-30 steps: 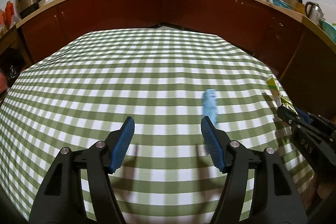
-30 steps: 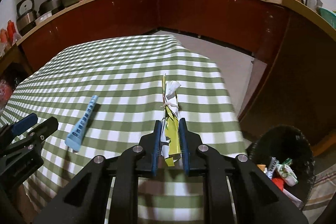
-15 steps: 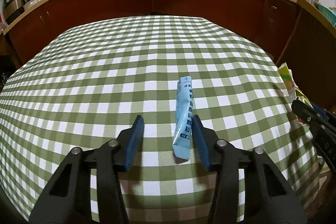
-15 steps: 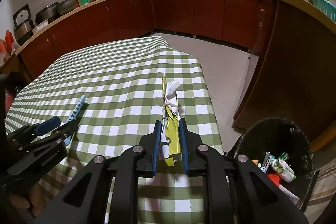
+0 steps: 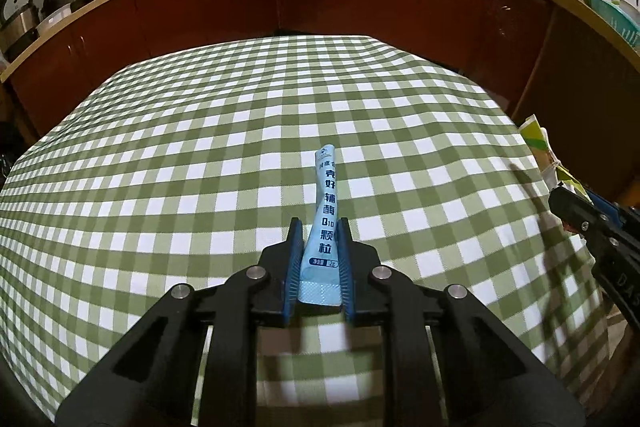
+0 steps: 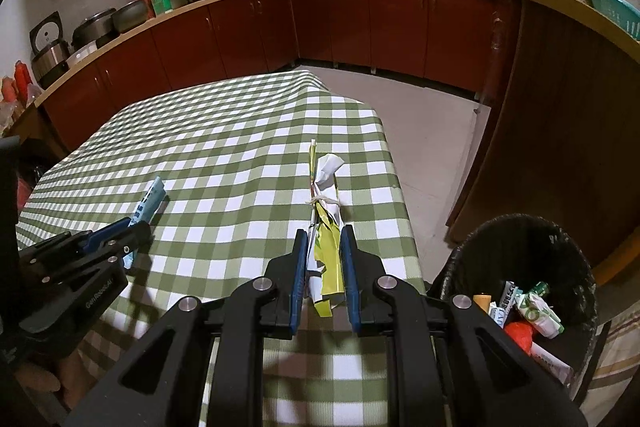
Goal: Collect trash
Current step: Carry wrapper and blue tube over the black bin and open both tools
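Observation:
A light blue sachet point(image 5: 326, 195) with dark print lies lengthwise on the green checked tablecloth point(image 5: 180, 167). My left gripper point(image 5: 320, 227) is closing its jaws on the sachet's near end, and both blue pads touch its edges. The right wrist view shows that sachet point(image 6: 148, 201) and the left gripper point(image 6: 120, 231) at the left. My right gripper point(image 6: 323, 235) is shut on a crumpled yellow and white wrapper point(image 6: 326, 183) near the table's right edge. In the left wrist view the right gripper point(image 5: 568, 199) and its wrapper point(image 5: 536, 139) appear at the far right.
A black bin point(image 6: 520, 227) lined with a bag and holding several pieces of trash stands on the floor just right of the table. Dark red kitchen cabinets point(image 6: 360, 27) with a crowded counter run along the back and right. Grey floor point(image 6: 432, 131) lies between table and cabinets.
My left gripper moved in over the blue sachet and its jaws went from wide apart to touching the sachet. My right gripper shifted right toward the bin, still gripping the wrapper.

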The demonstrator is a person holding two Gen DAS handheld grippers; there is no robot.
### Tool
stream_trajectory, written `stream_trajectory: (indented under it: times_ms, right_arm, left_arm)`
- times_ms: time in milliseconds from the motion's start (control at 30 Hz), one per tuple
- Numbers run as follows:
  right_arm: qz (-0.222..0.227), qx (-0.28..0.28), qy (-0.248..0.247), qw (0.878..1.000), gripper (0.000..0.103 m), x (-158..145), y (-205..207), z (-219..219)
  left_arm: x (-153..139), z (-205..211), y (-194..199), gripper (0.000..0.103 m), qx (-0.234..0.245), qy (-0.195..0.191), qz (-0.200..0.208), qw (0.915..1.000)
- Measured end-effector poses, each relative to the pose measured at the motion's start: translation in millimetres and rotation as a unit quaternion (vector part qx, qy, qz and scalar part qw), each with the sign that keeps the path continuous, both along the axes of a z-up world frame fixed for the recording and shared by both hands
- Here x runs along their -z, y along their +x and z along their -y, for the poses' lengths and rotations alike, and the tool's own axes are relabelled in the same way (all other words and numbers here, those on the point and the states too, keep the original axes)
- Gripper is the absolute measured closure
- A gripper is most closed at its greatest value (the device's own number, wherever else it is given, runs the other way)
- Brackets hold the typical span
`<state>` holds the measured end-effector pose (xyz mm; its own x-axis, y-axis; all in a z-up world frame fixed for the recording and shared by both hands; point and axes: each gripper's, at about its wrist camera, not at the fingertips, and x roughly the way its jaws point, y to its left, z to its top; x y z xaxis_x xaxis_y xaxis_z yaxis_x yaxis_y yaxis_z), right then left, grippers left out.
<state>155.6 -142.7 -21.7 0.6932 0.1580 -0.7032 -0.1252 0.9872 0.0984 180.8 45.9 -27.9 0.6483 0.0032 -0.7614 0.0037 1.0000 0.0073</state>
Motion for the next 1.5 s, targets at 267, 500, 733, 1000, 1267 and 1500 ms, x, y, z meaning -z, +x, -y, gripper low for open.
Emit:
stream_trajectory:
  times_ms: [267,500,733,1000,1267,1500]
  right_arm:
    - [0.018,0.009,0.004,1.0,0.085,-10,-21,12]
    - [0.031,0.029,0.003,0.999,0.085,-16,-43,35]
    - [0.041,0.061,-0.005,0.997,0.085,-20,-61,68]
    - [0.045,0.105,-0.009,0.993,0.085,-19,-76,111]
    - [0.042,0.141,-0.011,0.989,0.085,-12,-82,146]
    - [0.037,0.162,-0.015,0.986,0.085,-2,-79,165]
  left_arm:
    - [-19,16,-22,0.086,0.007,-0.008,0.023,0.9997]
    - [-33,44,-43,0.086,0.032,-0.012,0.039,0.9987]
    - [-41,89,-55,0.086,0.069,-0.015,0.051,0.9962]
    - [-38,140,-59,0.086,0.11,-0.015,0.055,0.9923]
    - [-31,193,-56,0.086,0.154,-0.007,0.059,0.9863]
    - [-22,233,-46,0.086,0.181,0.002,0.059,0.9816]
